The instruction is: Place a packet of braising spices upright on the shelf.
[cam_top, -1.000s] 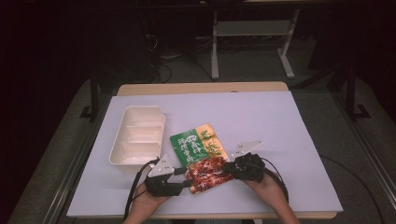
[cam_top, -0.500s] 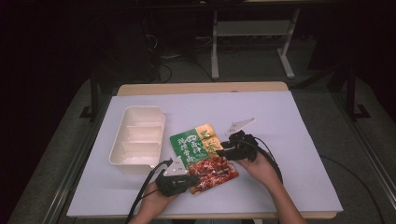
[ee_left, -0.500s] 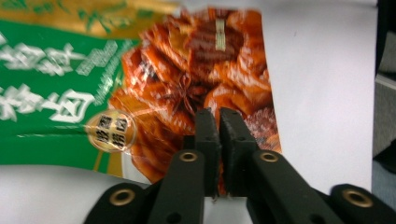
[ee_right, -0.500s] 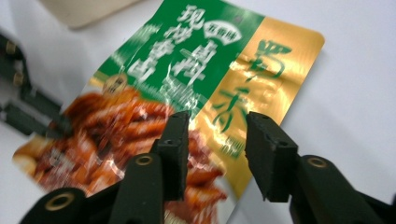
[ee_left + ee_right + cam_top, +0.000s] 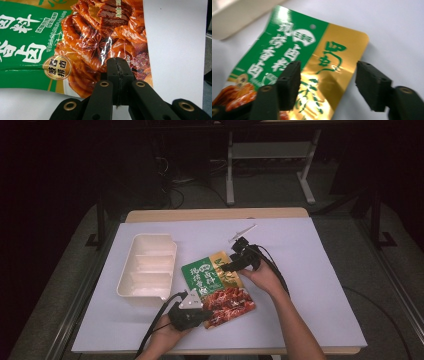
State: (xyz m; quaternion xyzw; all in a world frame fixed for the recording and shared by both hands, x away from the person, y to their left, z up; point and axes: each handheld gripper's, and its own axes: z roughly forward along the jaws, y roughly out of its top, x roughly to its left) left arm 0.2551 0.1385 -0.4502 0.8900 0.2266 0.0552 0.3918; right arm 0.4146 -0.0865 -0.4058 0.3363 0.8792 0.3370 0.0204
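A flat food packet (image 5: 215,285), green and gold above and red below, lies on the white table cover. My left gripper (image 5: 207,313) is at the packet's lower left corner. In the left gripper view its shut jaws (image 5: 117,61) lie over the packet's (image 5: 87,37) red printed end, and the packet stays flat under them rather than between them. My right gripper (image 5: 226,266) is over the packet's upper right part. In the right gripper view it stands open (image 5: 328,67), its two jaws on either side of the packet's (image 5: 319,50) gold strip. Whether they touch it is unclear.
A white tray (image 5: 125,272) with three compartments sits left of the packet, and its corner (image 5: 237,15) appears in the right gripper view. Cables trail from both grippers toward the table's front edge. Bare white cover (image 5: 310,270) lies right of the packet.
My right gripper has moved away from the front edge, from the packet's red end up to its gold top. The left gripper has slid slightly back toward the front edge.
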